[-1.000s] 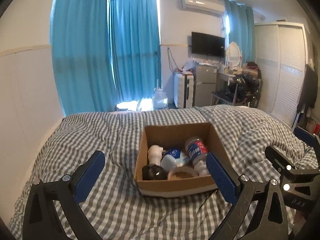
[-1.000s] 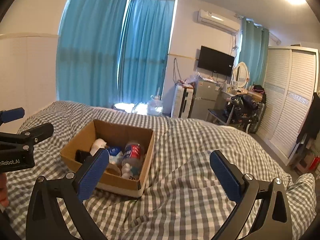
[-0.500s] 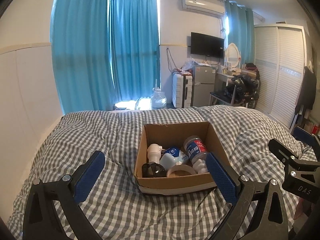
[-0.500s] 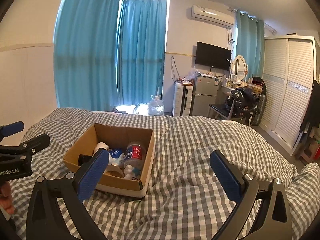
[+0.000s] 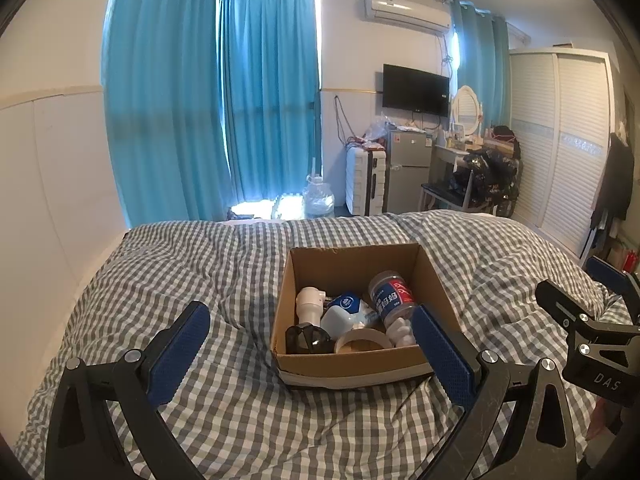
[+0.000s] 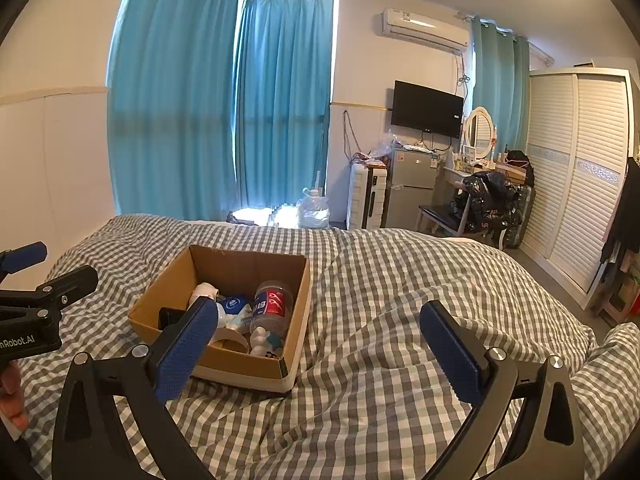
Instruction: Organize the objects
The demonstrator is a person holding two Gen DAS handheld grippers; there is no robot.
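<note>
cardboard box [image 5: 352, 364] on checked quilt [image 5: 224, 264], ahead of left claw [image 5: 312, 350]; right claw [image 6: 320, 340] beside it; both spread wide, empty

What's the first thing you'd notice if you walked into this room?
Probably the open cardboard box in the middle of the checked bedspread, filled with a bottle with a red and blue label, a tape roll and other small things. Behind the bed hang bright blue curtains, and both open grippers, left and right, frame the view.

From my right gripper [image 6: 318, 336], fingers spread wide and holding nothing, I see the cardboard box [image 6: 298, 320] on the checkered bed [image 6: 400, 280], near left. Left gripper [image 6: 40, 292] pokes in far left.
</note>
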